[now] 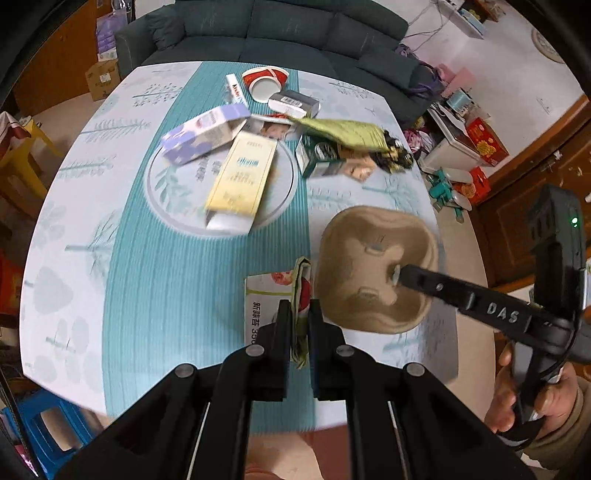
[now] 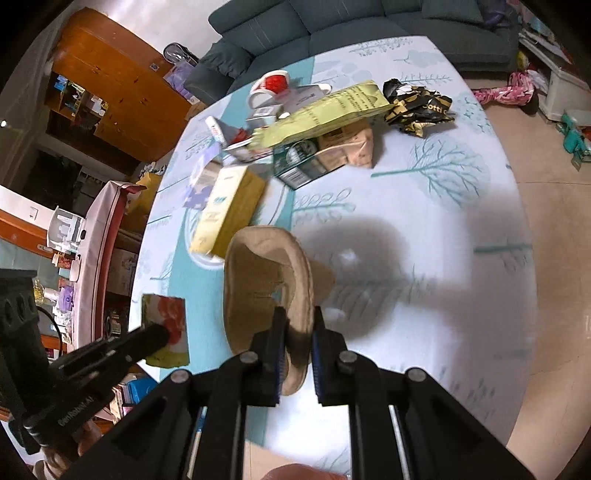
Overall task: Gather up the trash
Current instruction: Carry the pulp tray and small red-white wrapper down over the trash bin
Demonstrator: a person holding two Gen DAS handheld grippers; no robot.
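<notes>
Your left gripper (image 1: 298, 314) was clamped on the flat packet (image 1: 275, 295) low centre, right gripper (image 2: 298, 334) pinching only the pulp tray (image 2: 266, 280) rim, so a swing could've dropped it.

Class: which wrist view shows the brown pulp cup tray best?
Left wrist view: the brown pulp cup tray faces the camera, its hollows visible, the right gripper pinching it. Right wrist view shows it edge-on.

home living room: dark teal sofa (image 1: 266, 33) behind patterned table (image 1: 74, 229), wooden cabinet (image 2: 122, 85), cardboard boxes (image 1: 101, 77) on floor
</notes>
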